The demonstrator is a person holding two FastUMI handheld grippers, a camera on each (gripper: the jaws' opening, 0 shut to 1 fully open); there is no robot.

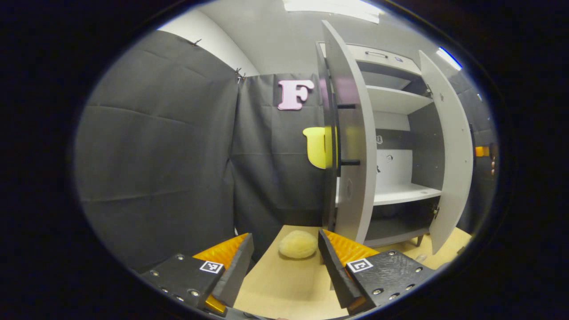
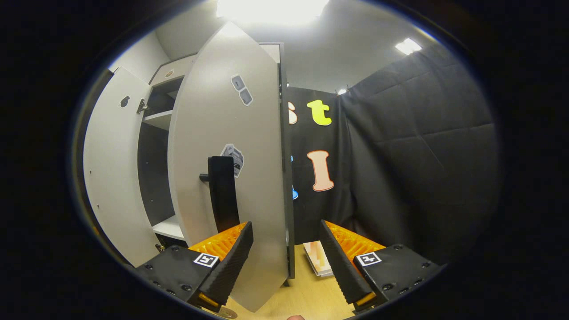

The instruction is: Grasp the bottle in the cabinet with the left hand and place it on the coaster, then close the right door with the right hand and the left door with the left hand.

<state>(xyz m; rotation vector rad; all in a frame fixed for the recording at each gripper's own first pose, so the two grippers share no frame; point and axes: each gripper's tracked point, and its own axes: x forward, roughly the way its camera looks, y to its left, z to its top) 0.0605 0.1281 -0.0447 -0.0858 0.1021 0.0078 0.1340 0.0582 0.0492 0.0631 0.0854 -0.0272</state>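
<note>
Straddling right tool [image 2: 284, 249]: right door [image 2: 231, 178] edge.

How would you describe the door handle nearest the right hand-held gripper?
Find the tall grey cabinet with both doors open. On the nearer door a dark upright bar handle stands just above the right hand-held gripper. Unlike the flat stickers above, it projects outward.
</note>
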